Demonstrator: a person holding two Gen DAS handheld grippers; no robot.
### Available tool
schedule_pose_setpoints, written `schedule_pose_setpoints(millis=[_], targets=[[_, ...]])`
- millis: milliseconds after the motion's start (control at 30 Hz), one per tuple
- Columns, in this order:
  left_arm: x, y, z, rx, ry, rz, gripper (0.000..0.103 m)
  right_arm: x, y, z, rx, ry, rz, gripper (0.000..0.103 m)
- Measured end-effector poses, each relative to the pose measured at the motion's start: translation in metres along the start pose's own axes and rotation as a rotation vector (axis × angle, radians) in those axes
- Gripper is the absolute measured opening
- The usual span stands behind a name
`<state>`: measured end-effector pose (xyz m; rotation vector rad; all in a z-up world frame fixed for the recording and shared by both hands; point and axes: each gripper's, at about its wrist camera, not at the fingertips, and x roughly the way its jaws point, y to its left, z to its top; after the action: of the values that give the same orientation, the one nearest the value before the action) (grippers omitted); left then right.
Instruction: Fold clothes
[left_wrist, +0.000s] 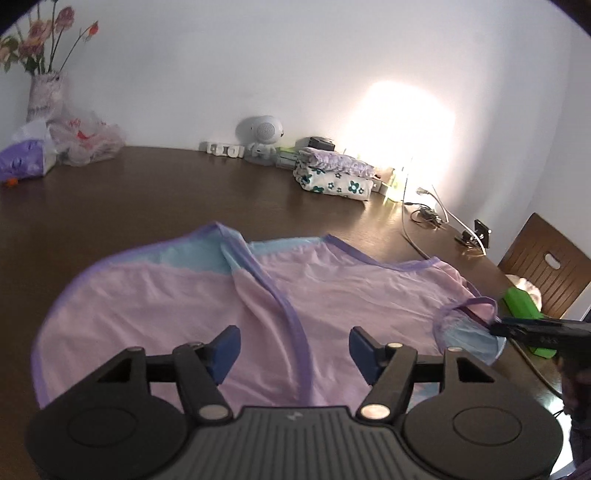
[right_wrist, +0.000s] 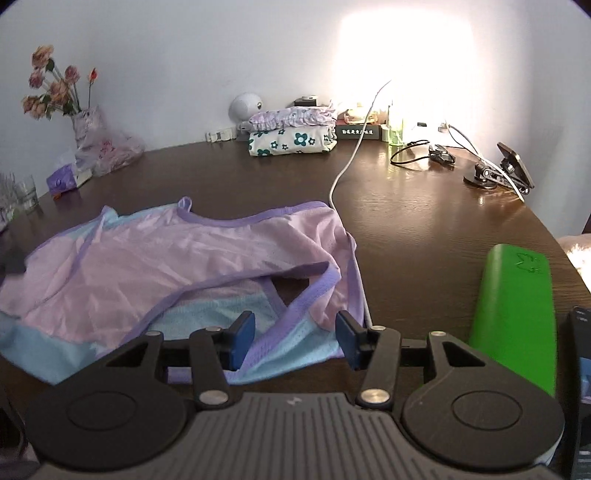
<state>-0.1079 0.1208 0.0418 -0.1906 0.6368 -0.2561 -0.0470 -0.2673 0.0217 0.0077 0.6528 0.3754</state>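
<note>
A pink mesh sleeveless top (left_wrist: 332, 295) with purple trim and light blue panels lies spread on the dark wooden table (left_wrist: 147, 192). My left gripper (left_wrist: 294, 349) hovers open over its near middle, with nothing between the blue pads. In the right wrist view the same top (right_wrist: 184, 266) shows its armhole end. My right gripper (right_wrist: 295, 338) stands open there, with a purple-trimmed strap and blue mesh lying between the pads, which do not press on it. The right gripper (left_wrist: 496, 328) also shows at the right edge of the left wrist view, its tip at the armhole.
A folded stack of clothes (right_wrist: 291, 133) sits at the back by the wall. A green case (right_wrist: 517, 317) lies to the right of the top. A white cable (right_wrist: 347, 162) runs to the top's far corner. A phone stand (right_wrist: 509, 166), flower vase (left_wrist: 46, 92), glasses (right_wrist: 26, 192) and chair (left_wrist: 546, 269) ring the table.
</note>
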Motion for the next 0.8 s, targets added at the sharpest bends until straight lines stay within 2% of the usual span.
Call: schedule_pose_setpoints(millis=[33,67,100,133,233,367,433,500,567,633,700,733,767,800], targets=[[0.004,0.001,-0.003,-0.011,0.014,-0.009,0.064,0.004,0.0,0.001,0.001,0.004,0.0,0.04],[0.007,0.001,-0.005,-0.018,0.027,-0.013,0.064,0.009,0.0,0.001,-0.009,0.023,-0.007,0.02],[0.01,0.001,-0.007,-0.014,0.038,-0.001,0.064,0.013,0.001,0.001,-0.02,0.042,-0.015,0.009],[0.014,0.0,-0.007,-0.008,0.051,0.018,0.064,0.009,0.003,0.0,-0.043,0.044,-0.016,0.006],[0.021,0.009,-0.009,-0.016,0.077,0.051,0.063,-0.012,0.01,-0.005,-0.129,0.048,-0.023,0.005],[0.022,0.015,-0.005,-0.013,0.077,0.038,0.063,-0.038,0.02,-0.025,-0.312,0.054,-0.044,0.006],[0.022,0.015,-0.003,-0.031,0.09,0.018,0.062,-0.042,0.027,-0.03,-0.379,0.094,-0.062,0.01],[0.02,0.012,-0.001,-0.049,0.092,-0.039,0.062,-0.048,0.023,-0.024,-0.323,0.064,-0.05,0.014],[0.019,0.005,0.001,-0.04,0.083,-0.077,0.063,-0.05,0.017,-0.015,-0.252,0.029,-0.04,0.028],[0.025,-0.005,0.006,-0.007,0.09,-0.078,0.063,-0.038,0.014,-0.006,-0.231,0.018,-0.067,0.028],[0.036,-0.015,0.018,0.031,0.113,-0.045,0.063,-0.019,0.011,-0.002,-0.233,0.035,-0.108,0.028],[0.042,-0.019,0.025,0.047,0.128,-0.024,0.063,-0.009,0.01,-0.002,-0.236,0.047,-0.12,0.024],[0.048,-0.02,0.033,0.053,0.143,-0.01,0.063,-0.006,0.011,-0.002,-0.242,0.049,-0.123,0.011],[0.055,-0.022,0.041,0.055,0.158,0.006,0.063,-0.003,0.011,-0.003,-0.249,0.05,-0.126,0.006]])
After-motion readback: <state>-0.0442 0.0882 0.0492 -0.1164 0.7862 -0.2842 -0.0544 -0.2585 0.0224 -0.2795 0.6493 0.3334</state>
